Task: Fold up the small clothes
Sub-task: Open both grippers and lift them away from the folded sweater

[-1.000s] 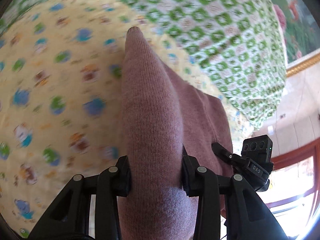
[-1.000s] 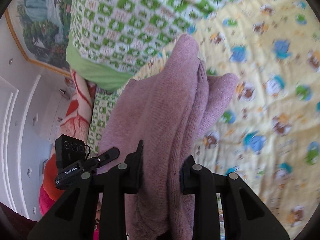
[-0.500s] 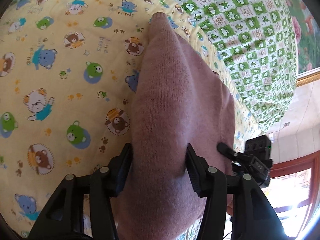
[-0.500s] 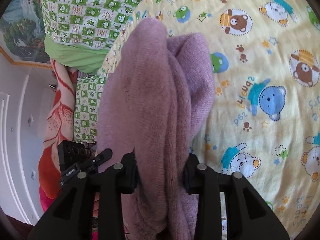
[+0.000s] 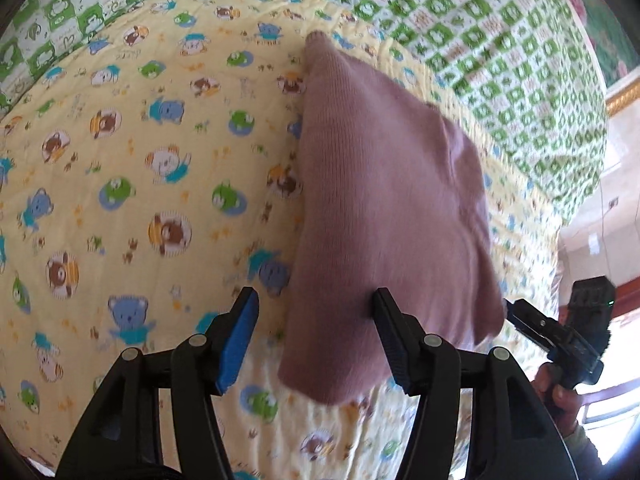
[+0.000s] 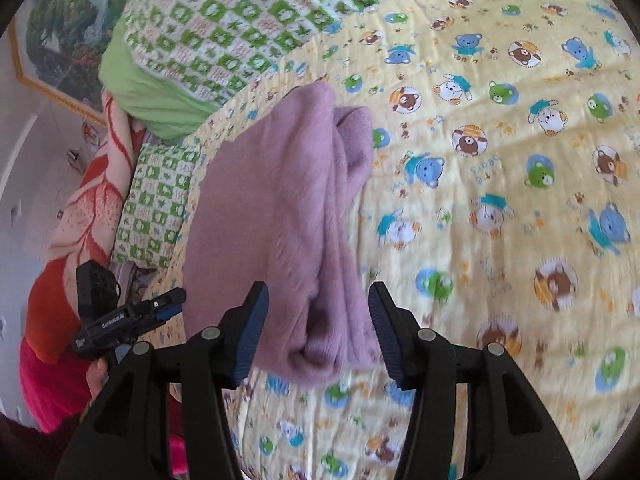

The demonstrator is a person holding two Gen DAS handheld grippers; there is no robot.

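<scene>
The mauve knitted garment (image 5: 384,216) is laid folded on the yellow bear-print quilt (image 5: 120,160). The left gripper (image 5: 316,344) and right gripper (image 6: 316,328), jaws just opened, are held wide around its near end, gripping nothing.

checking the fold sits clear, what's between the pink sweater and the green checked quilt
In the left wrist view, only a bare strip of the yellow bear-print sheet separates the pink sweater from the green checked quilt.
</scene>
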